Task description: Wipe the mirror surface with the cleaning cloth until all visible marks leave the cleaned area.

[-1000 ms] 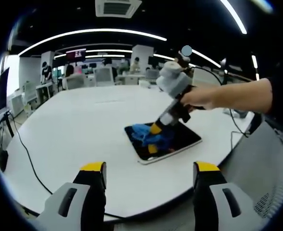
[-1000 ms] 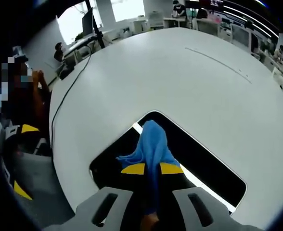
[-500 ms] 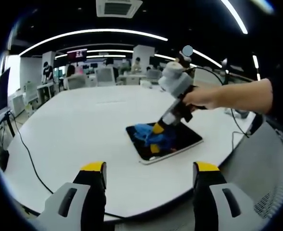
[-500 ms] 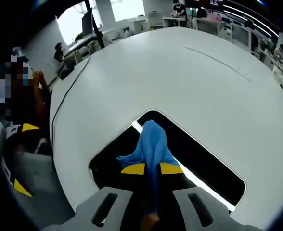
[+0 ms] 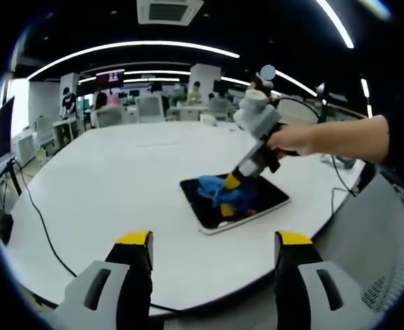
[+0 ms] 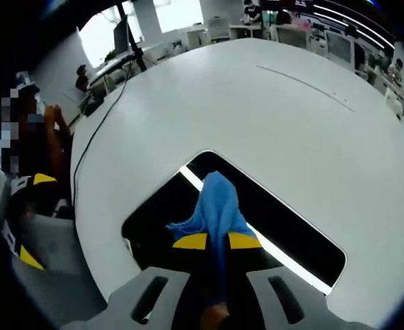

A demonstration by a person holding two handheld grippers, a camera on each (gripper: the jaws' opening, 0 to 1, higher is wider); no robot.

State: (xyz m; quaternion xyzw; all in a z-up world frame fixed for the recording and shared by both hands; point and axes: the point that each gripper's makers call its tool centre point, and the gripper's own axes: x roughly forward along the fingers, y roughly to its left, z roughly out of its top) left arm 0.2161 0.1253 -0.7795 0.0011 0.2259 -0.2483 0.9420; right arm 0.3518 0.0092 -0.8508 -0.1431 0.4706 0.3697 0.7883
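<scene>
The mirror (image 6: 284, 227), a dark rounded rectangle, lies flat on the white counter (image 6: 271, 117) near its edge. The right tongs (image 6: 216, 242) are clamped on the blue cleaning cloth (image 6: 216, 206), which is pressed onto the mirror's glass. In the left gripper view, a hand (image 5: 295, 139) holds these tongs tilted over the mirror (image 5: 257, 206), cloth (image 5: 219, 189) at their tip. The left tongs (image 5: 212, 240) stand apart, holding nothing, off the counter's near edge, well apart from the mirror.
</scene>
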